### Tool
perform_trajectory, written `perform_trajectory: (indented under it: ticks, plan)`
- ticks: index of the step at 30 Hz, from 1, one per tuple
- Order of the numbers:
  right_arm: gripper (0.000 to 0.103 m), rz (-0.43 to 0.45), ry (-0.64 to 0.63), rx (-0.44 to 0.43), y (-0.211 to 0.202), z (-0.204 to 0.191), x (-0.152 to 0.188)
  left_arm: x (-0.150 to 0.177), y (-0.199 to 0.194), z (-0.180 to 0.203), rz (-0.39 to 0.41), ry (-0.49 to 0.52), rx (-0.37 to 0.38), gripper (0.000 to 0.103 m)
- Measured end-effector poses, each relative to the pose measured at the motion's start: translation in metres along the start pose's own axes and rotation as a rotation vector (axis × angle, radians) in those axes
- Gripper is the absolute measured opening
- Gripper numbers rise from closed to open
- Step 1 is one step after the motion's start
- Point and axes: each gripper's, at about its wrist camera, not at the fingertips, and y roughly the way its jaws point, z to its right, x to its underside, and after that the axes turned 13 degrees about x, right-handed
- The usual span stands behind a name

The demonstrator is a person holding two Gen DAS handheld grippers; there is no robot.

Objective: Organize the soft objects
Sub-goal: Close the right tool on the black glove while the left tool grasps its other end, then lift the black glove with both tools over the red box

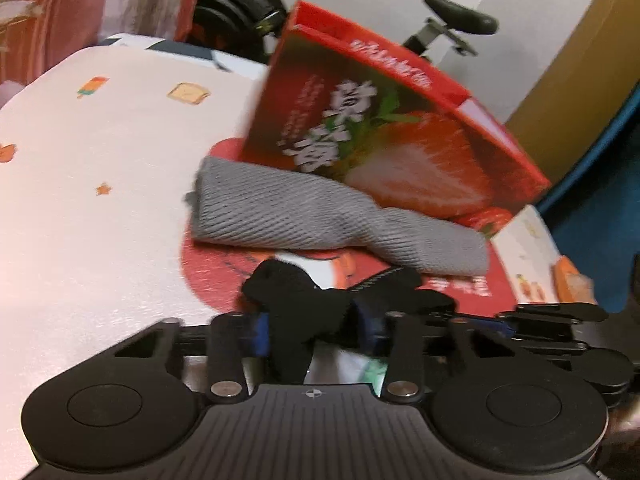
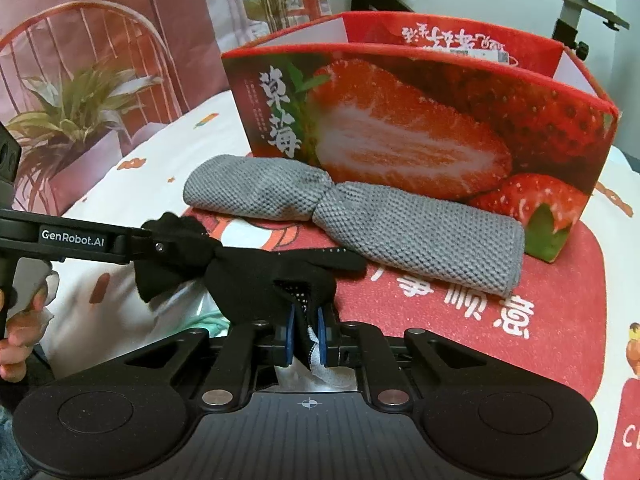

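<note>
A black sock point(image 2: 256, 276) is stretched between my two grippers, just above the red mat point(image 2: 560, 320). My left gripper point(image 1: 312, 326) is shut on one end of the black sock point(image 1: 296, 300); it also shows in the right wrist view point(image 2: 160, 246) at the left. My right gripper point(image 2: 307, 334) is shut on the other end. A grey knitted cloth point(image 2: 360, 216), twisted in its middle, lies on the mat in front of the red strawberry box point(image 2: 400, 120). The cloth point(image 1: 320, 216) and the box point(image 1: 380, 132) also show in the left wrist view.
The mat lies on a white patterned bedcover point(image 1: 100, 160). The strawberry box stands open at the top. A potted plant picture point(image 2: 68, 120) backs the left. An exercise bike saddle point(image 1: 460, 20) stands behind the box. A cardboard box point(image 1: 580, 80) is at the right.
</note>
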Motion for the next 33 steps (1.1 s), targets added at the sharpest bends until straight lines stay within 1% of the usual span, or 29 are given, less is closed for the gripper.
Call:
perform_trajectory:
  ticks: [4, 9, 16, 22, 26, 29, 33]
  plan:
    - [0.009, 0.038, 0.008, 0.003, -0.010, 0.003, -0.004, -0.006, -0.008, 0.019, 0.037, 0.071, 0.010, 0.033]
    - [0.009, 0.100, 0.038, 0.013, -0.029, 0.014, -0.011, -0.019, -0.018, 0.044, 0.074, 0.138, 0.030, 0.032]
    - [0.008, 0.222, 0.072, 0.038, -0.069, 0.032, -0.030, -0.047, -0.032, 0.083, 0.136, 0.216, 0.067, 0.032]
    - [0.008, 0.331, 0.083, 0.085, -0.103, 0.052, -0.057, -0.079, -0.035, 0.120, 0.199, 0.298, 0.100, 0.032]
    - [0.008, 0.394, 0.069, 0.134, -0.120, 0.065, -0.082, -0.108, -0.035, 0.144, 0.236, 0.354, 0.117, 0.032]
    - [0.008, 0.435, 0.027, 0.171, -0.128, 0.070, -0.105, -0.128, -0.028, 0.149, 0.241, 0.376, 0.101, 0.032]
    - [0.008, 0.439, -0.024, 0.197, -0.121, 0.071, -0.132, -0.148, -0.010, 0.147, 0.210, 0.388, 0.071, 0.033]
